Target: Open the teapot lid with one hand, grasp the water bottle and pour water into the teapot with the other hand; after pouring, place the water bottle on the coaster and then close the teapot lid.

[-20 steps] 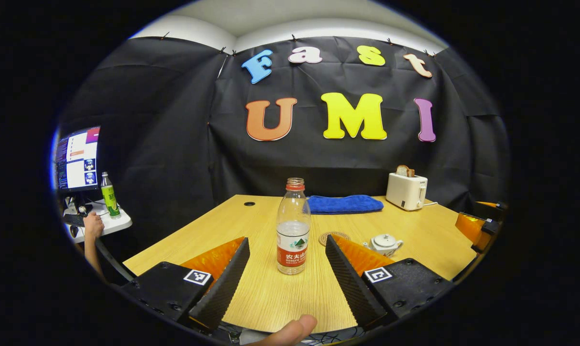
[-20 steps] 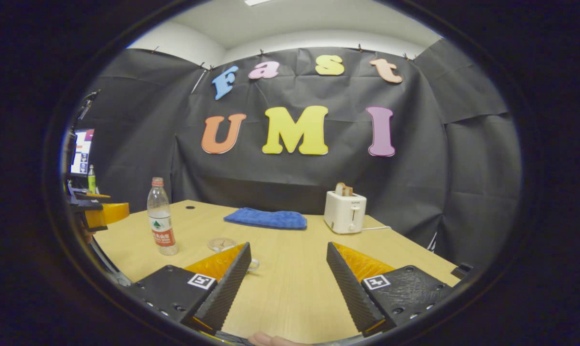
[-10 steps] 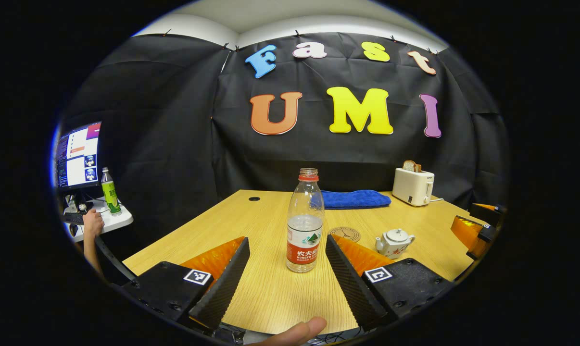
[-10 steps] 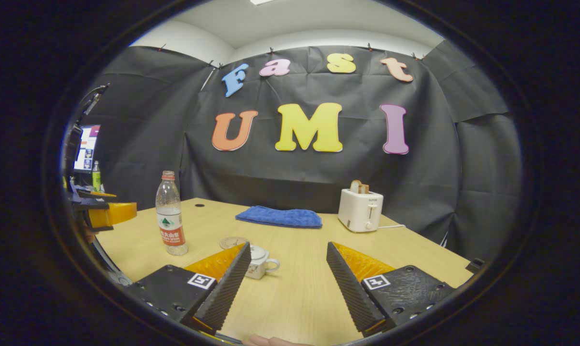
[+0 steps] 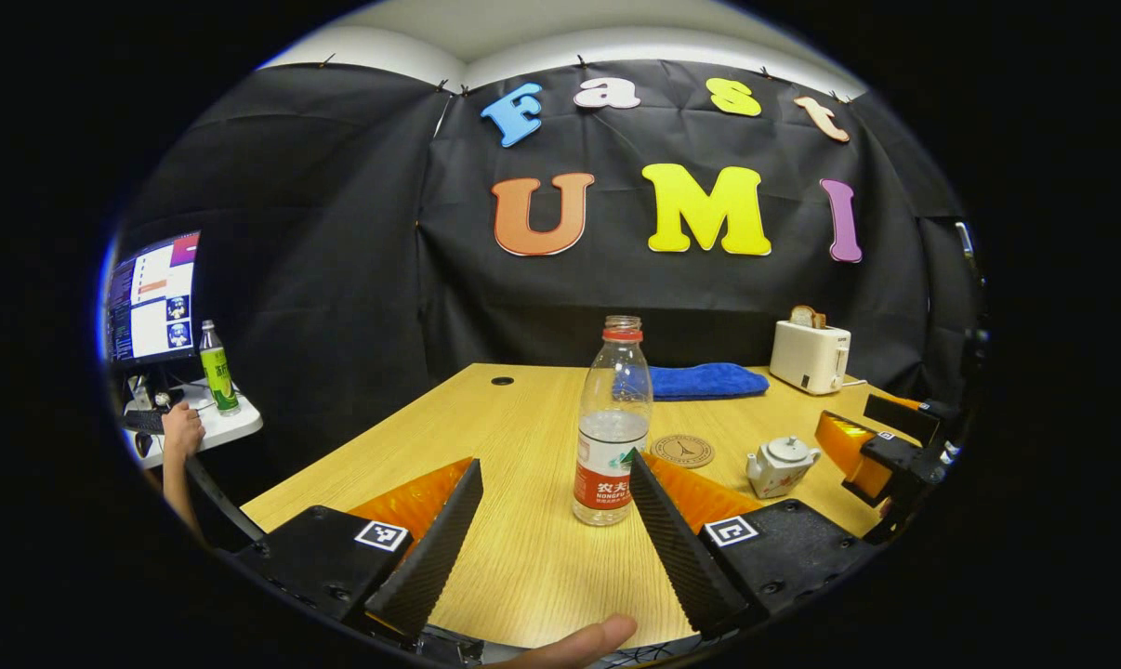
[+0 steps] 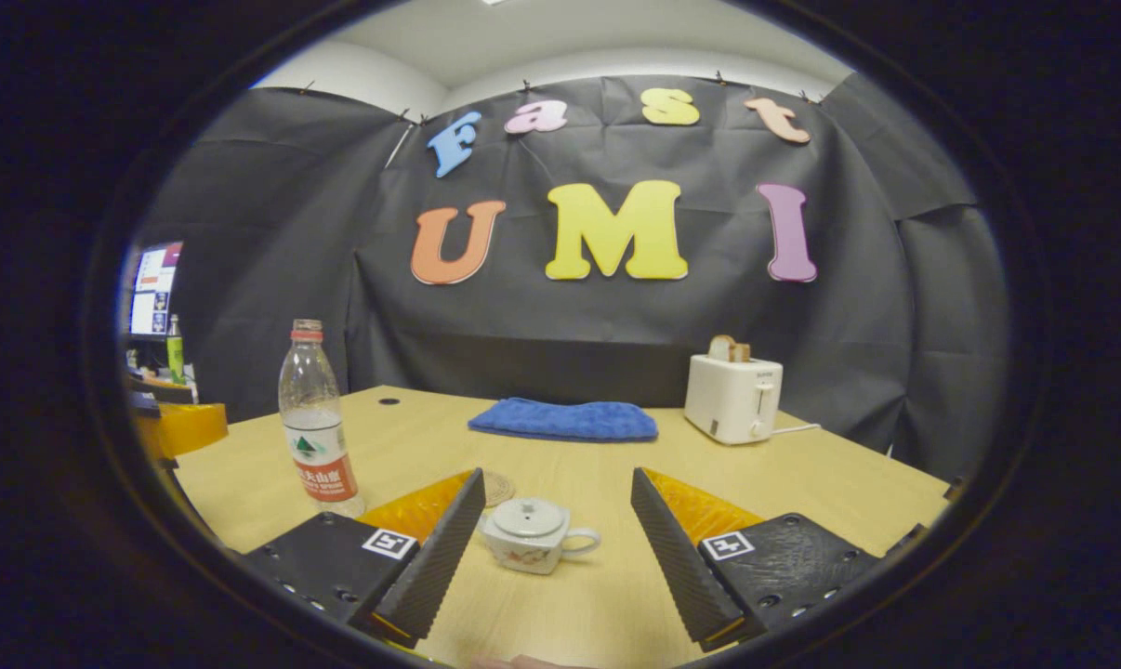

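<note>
Comparing with a second ago: in the left gripper view the water bottle (image 5: pixel 613 423) sits farther right, now beside the right finger instead of centred in the gap; in the right gripper view the teapot (image 6: pixel 534 534) has come out from behind the left finger and lies in the gap
Left gripper (image 5: pixel 555 534): fingers spread wide, touching nothing, low over the near part of the table (image 5: pixel 523 567)
Right gripper (image 6: pixel 557 548): fingers spread wide, apart from the teapot, which stands just beyond the tips; in the left gripper view it has moved in from the right edge toward the teapot
Water bottle: upright, uncapped, partly filled, on the table left of the coaster (image 5: pixel 682 451)
Teapot: lid on, standing on the table right of the coaster and near it
Coaster: flat on the table between bottle and teapot; in the right gripper view mostly hidden behind the left finger
Far side: blue towel (image 6: pixel 565 420) and toaster (image 6: pixel 732 398) against the wall, unchanged
Cut off: a fingertip (image 5: pixel 574 643) at the bottom edge of the left gripper view
Hard to make out: bottle label text; teapot spout in the right gripper view, behind the finger
</note>
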Action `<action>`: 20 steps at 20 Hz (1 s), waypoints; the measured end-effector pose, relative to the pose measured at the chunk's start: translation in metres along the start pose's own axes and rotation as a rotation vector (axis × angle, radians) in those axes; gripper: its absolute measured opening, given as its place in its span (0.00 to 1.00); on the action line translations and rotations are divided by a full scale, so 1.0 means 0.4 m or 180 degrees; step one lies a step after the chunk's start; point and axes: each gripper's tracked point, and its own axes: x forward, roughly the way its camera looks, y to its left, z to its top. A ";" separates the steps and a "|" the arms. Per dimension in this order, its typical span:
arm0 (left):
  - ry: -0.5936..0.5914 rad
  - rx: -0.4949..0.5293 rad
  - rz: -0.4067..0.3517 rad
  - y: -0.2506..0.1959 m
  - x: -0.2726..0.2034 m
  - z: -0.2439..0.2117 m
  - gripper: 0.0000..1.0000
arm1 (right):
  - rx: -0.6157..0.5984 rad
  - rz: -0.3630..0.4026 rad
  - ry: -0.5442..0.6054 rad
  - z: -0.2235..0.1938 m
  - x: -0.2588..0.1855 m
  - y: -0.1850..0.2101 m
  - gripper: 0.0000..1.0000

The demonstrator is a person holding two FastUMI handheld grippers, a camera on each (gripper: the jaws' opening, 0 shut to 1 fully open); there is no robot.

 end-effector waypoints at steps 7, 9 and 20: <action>0.0107 -0.0013 0.0091 0.026 0.023 -0.032 1.00 | -0.0081 -0.0046 0.0163 -0.036 0.099 0.017 0.95; 0.0130 -0.0031 0.0088 0.025 0.025 -0.040 1.00 | -0.0081 -0.0094 0.0153 -0.035 0.112 0.013 0.89; 0.0179 -0.0003 0.0087 0.018 0.032 -0.055 1.00 | -0.0186 0.0067 0.0295 -0.081 0.129 0.057 0.50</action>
